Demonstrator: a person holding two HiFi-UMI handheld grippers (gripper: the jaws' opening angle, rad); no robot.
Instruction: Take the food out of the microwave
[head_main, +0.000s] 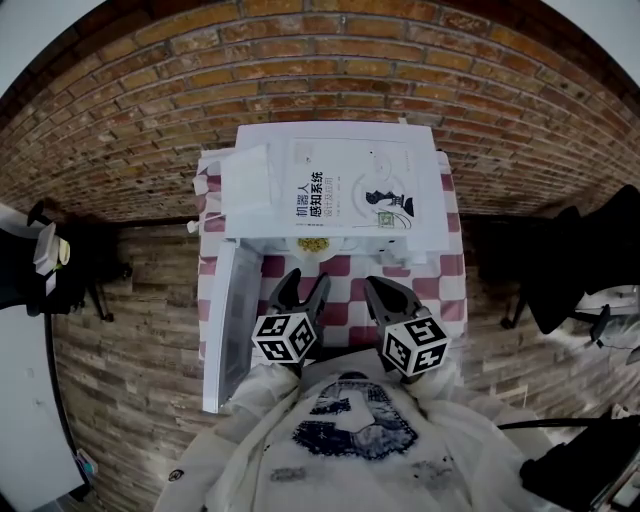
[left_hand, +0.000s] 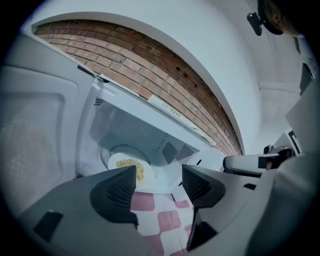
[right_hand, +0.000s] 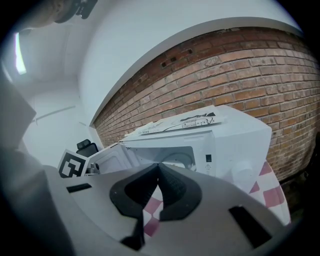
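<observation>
A white microwave (head_main: 425, 228) stands on a red-and-white checked cloth (head_main: 345, 300), its door (head_main: 226, 335) swung open to the left. Inside lies a white plate of yellowish food (head_main: 313, 245), seen up close in the left gripper view as the plate (left_hand: 129, 167) on the turntable. My left gripper (head_main: 303, 285) hovers just in front of the opening, its jaws open with nothing between them (left_hand: 159, 182). Beside it, my right gripper (head_main: 378, 290) stays over the cloth with its jaws shut and empty (right_hand: 158, 170).
A book (head_main: 355, 185) and a white box (head_main: 247, 185) lie on top of the microwave. A brick wall (head_main: 330, 60) stands right behind it. A black chair (head_main: 575, 265) is at the right, dark equipment (head_main: 60, 255) at the left.
</observation>
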